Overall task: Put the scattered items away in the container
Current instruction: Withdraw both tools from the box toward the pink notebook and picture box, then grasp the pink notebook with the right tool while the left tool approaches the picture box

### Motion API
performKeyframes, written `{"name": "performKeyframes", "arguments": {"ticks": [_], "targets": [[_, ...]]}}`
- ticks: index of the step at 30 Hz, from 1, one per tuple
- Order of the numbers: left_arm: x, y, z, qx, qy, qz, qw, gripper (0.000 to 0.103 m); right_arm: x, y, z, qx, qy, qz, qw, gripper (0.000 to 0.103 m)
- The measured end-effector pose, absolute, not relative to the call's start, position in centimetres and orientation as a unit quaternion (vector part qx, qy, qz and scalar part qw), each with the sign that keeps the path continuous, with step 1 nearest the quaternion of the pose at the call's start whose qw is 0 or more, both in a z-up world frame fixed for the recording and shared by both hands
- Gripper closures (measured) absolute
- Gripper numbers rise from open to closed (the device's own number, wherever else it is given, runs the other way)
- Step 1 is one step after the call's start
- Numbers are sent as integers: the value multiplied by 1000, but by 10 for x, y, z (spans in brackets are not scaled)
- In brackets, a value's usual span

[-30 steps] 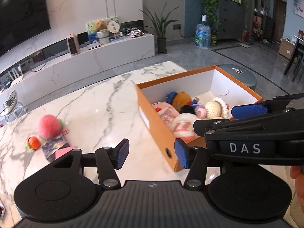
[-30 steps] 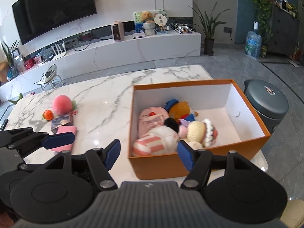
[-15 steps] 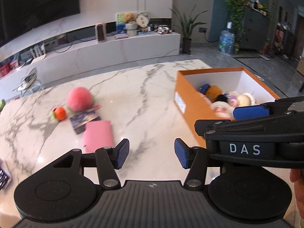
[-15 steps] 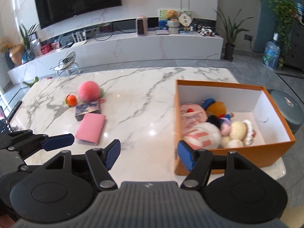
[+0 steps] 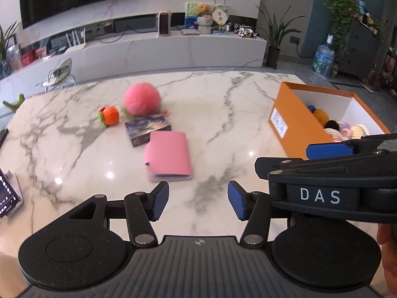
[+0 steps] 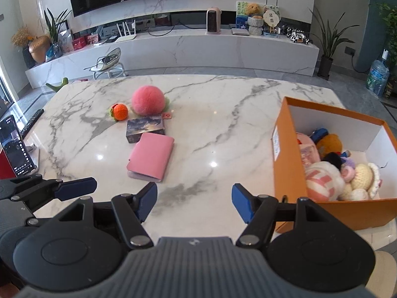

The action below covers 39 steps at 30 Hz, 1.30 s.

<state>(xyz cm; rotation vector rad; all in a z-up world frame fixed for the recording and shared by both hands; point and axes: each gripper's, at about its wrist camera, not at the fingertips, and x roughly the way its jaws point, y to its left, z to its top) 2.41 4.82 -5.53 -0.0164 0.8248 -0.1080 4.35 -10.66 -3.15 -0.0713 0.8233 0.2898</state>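
Observation:
An orange box (image 6: pixel 285 149) (image 5: pixel 295 126) with several plush toys inside stands at the table's right side. A pink wallet (image 6: pixel 150 156) (image 5: pixel 168 152), a dark card box (image 6: pixel 145 128) (image 5: pixel 147 126), a pink plush peach (image 6: pixel 148 100) (image 5: pixel 142 98) and a small orange knitted toy (image 6: pixel 119 111) (image 5: pixel 110 115) lie together left of centre. My left gripper (image 5: pixel 198 201) is open and empty, just short of the wallet. My right gripper (image 6: pixel 194 202) is open and empty, near the table's front edge, between wallet and box.
A phone on a stand (image 6: pixel 16 146) is at the table's left edge, with a remote (image 6: pixel 31 123) behind it. The marble table (image 6: pixel 223 114) has a grey bin and floor beyond its right side. A TV console runs along the far wall.
Both grippers have swung left, away from the orange box and toward the scattered items. The wallet group now sits ahead of them. Both stayed open and empty.

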Motion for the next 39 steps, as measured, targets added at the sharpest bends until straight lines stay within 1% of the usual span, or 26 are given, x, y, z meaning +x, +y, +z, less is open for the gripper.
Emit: {"name": "performKeyframes", "arguments": {"ticks": [9,12,17,24,33,35,39], "targets": [[51,73,-82,-30,432,-43,900,41,78,-83,-59,-37,429,154,889,33],[63,82,-89,-34,442,-33,896,41,94,-74,-68,-40,438,157,884,30],[89,102,-95,-41,453,-8,891,41,123,-56,-77,-46,441,167,881,29],[126,124,-106,-41,463,13,885,41,166,-43,-89,-32,448,163,879,29],[150,134,-135,-25,496,8,868,40,200,-20,-124,-24,489,172,855,26],[151,137,-142,-37,506,4,862,41,205,-14,-131,-23,495,177,850,24],[152,141,-148,-55,505,-7,861,48,212,-3,-141,-16,508,183,842,23]]}}
